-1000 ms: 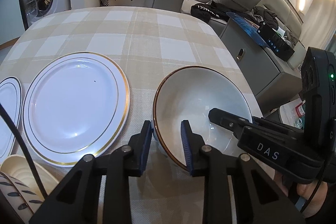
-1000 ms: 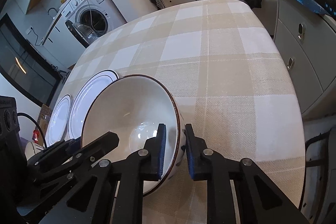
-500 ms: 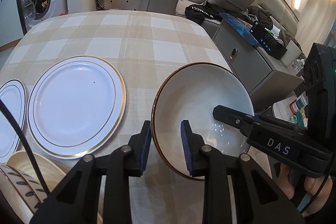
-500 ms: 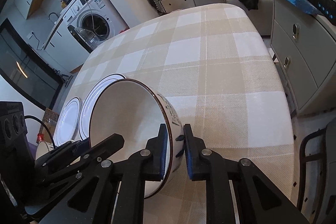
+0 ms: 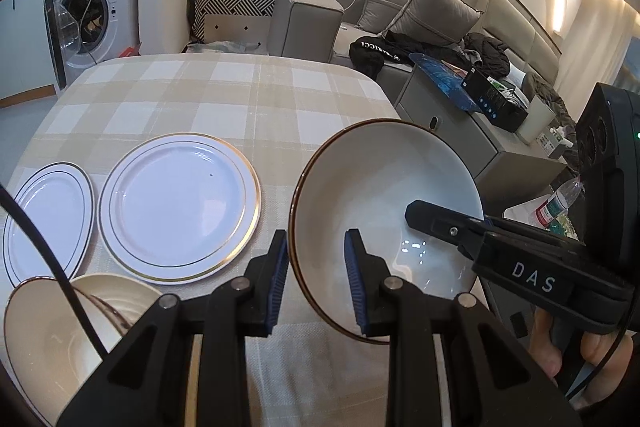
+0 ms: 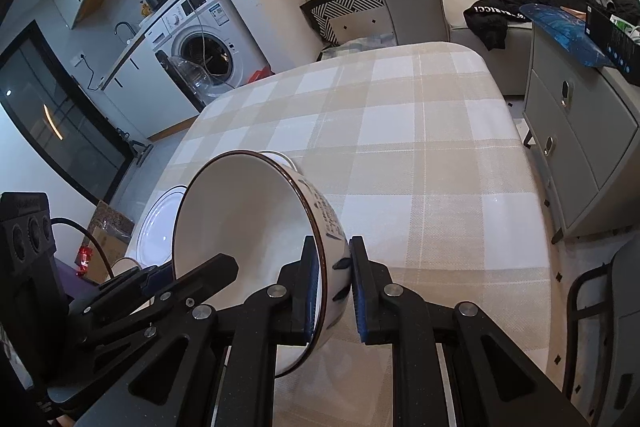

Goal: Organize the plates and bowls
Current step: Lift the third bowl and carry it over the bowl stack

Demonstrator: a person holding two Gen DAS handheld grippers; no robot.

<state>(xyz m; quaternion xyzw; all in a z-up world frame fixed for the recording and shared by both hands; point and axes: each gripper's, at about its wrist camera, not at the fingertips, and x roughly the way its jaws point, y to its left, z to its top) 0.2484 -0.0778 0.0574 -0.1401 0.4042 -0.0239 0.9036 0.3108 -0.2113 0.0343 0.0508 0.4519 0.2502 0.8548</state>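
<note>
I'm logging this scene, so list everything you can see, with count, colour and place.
bowl: one, white with dark rim, lifted and tilted over the table's near right side
plates: two, white with gold rims, side by side on the table's left
cream bowls: at least two, near left corner
table: one, beige checked cloth
washing machine: one, white, far left
sofa: one, grey with cushions, behind the table
cabinet: one, grey, right of the table
left gripper: black, jaws apart around the bowl's rim
right gripper: black, jaws clamped on the bowl's wall

The far half of the checked table [image 6: 420, 131] is left bare; the near left is blocked by two plates [image 5: 180, 205] and stacked bowls [image 5: 60, 335].
</note>
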